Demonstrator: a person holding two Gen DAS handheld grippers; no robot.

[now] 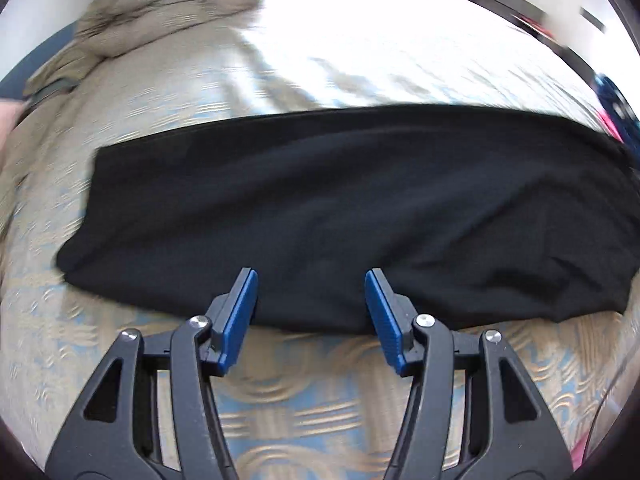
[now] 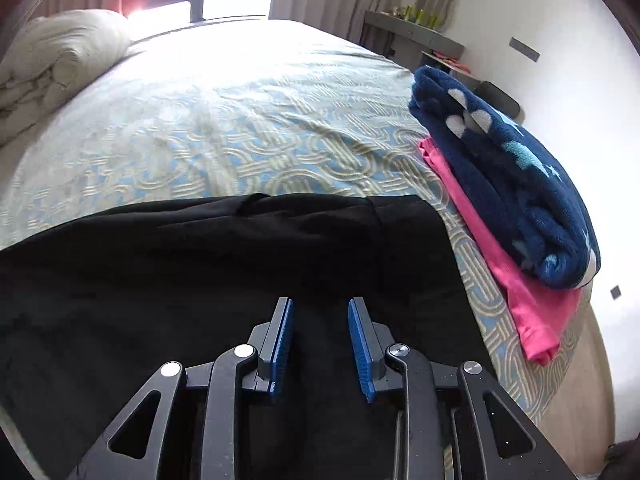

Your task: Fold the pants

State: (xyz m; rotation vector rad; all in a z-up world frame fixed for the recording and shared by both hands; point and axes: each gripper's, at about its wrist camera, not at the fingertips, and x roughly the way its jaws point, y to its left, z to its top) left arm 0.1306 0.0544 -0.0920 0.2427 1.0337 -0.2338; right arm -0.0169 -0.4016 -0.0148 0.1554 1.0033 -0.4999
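Left wrist view: my left gripper (image 1: 311, 280) hangs released, nothing between its blue pads, over the near edge of the black pants (image 1: 340, 208), which lie in a long band across the patterned bedspread (image 1: 280, 392). I judge the cloth soft, light and limp, best pinched at an edge or corner.

Right wrist view: my right gripper (image 2: 320, 312) hovers over the pants (image 2: 200, 272), its narrow gap empty. A navy fleece (image 2: 512, 184) on pink cloth (image 2: 520, 292) lies right; a rolled quilt (image 2: 60, 56) far left.
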